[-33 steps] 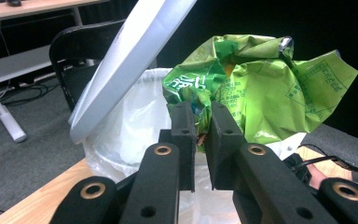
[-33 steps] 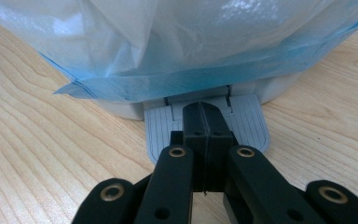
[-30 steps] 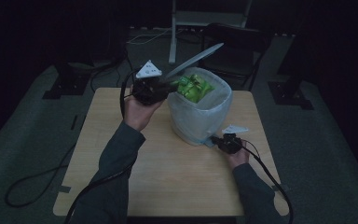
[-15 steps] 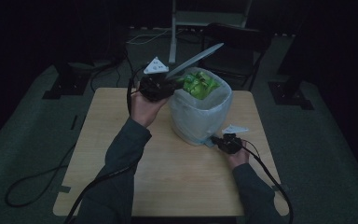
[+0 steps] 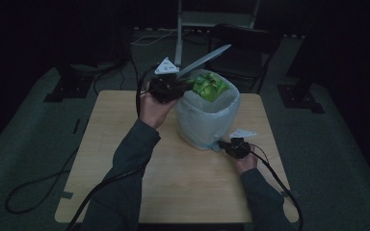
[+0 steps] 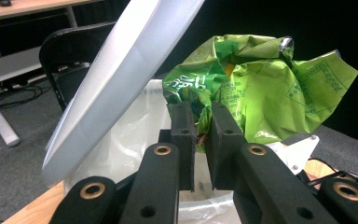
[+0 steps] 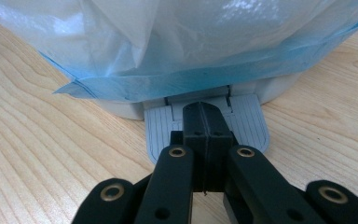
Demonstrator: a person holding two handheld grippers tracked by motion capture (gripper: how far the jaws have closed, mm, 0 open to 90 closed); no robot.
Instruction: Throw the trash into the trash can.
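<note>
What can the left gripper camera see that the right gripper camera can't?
Left gripper view: its tongs pinch a crumpled green wrapper above the bin's opening, beside the raised grey lid. Right gripper view: its tongs, closed together, rest on the bin's ridged foot pedal, with wooden table around. Both show the white bag lining the bin.

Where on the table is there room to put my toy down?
The table's left half is bare, from the left forearm to the edge, and so is the near middle between both arms. The far right is crowded by the bin and right tongs.
</note>
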